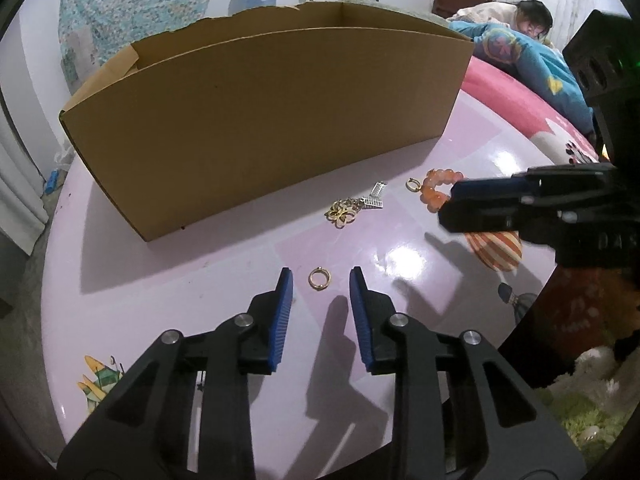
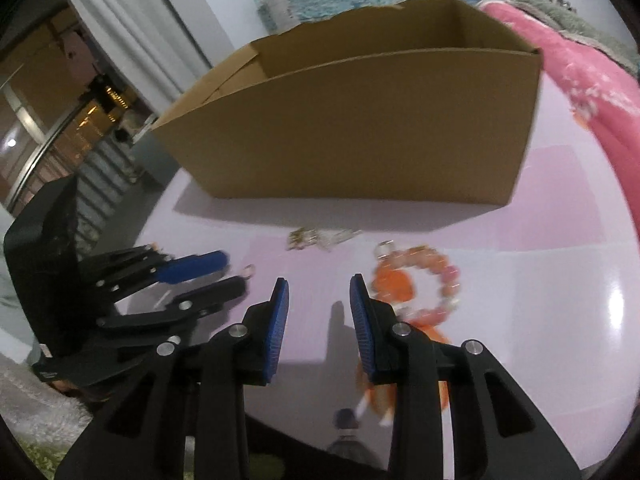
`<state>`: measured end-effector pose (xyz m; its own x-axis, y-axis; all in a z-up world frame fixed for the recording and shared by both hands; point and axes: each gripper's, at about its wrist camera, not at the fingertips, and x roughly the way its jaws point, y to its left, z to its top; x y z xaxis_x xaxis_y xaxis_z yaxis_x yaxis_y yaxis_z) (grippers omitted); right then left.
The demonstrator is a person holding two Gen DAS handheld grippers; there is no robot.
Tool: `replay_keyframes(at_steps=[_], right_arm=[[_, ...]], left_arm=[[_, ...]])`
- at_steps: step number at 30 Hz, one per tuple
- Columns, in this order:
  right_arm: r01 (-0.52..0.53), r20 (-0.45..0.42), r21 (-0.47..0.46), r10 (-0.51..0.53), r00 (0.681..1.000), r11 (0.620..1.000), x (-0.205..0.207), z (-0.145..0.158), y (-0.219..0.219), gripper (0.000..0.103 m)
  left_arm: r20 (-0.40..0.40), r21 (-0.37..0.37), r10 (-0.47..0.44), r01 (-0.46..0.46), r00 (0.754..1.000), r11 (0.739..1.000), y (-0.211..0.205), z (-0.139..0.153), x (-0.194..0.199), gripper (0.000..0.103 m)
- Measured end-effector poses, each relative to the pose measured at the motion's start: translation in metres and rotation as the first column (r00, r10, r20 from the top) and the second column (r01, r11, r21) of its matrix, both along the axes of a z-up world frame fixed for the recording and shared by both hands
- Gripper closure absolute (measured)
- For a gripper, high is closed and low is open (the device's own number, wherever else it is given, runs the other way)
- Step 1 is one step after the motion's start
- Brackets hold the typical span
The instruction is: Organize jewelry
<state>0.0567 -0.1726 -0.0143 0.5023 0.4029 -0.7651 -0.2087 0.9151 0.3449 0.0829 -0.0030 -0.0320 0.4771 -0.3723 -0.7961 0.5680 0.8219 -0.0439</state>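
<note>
Jewelry lies scattered on a glossy pink table point(image 1: 180, 280) in front of an open cardboard box point(image 1: 260, 120), whose long side wall faces both cameras. In the left wrist view, the left gripper point(image 1: 320, 276) points down at the tabletop with its blue pads parted, and a small gold ring point(image 1: 319, 279) lies flat on the table in the gap between the fingertips, touched by neither pad. Farther toward the box sits a gold flower-shaped piece point(image 1: 342, 212) just beside a small silver charm point(image 1: 374, 196). To their right lies a second gold ring point(image 1: 412, 185), right next to an orange beaded bracelet point(image 1: 436, 188). The right gripper point(image 1: 452, 208) reaches in from the right edge of that view, its tip covering part of the bracelet; whether it touches the beads cannot be told there. In the blurred right wrist view, the right gripper's jaws stand apart with only bare table between them, and the bracelet lies just outside the right-hand finger point(image 2: 366, 320). Nothing is held by either tool.
</note>
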Motion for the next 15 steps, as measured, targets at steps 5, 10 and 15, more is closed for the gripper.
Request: replay_keyframes(at_steps=[5, 10, 15], right_arm=[[-0.015, -0.019, -0.045, 0.014, 1.000, 0.999, -0.002, -0.007, 0.011, 0.072], [0.031, 0.026, -0.093, -0.028, 0.999, 0.995, -0.007, 0.006, 0.002, 0.072], [0.054, 0.031, -0.223, -0.048, 0.998, 0.973, -0.007, 0.000, 0.000, 0.071]], left_arm=[[-0.022, -0.013, 0.017, -0.017, 1.000, 1.000, -0.002, -0.006, 0.001, 0.075], [-0.032, -0.037, 0.031, -0.032, 0.999, 0.999, -0.002, -0.007, 0.001, 0.075], [-0.029, -0.041, 0.032, -0.033, 0.999, 0.999, -0.003, -0.008, 0.001, 0.075]])
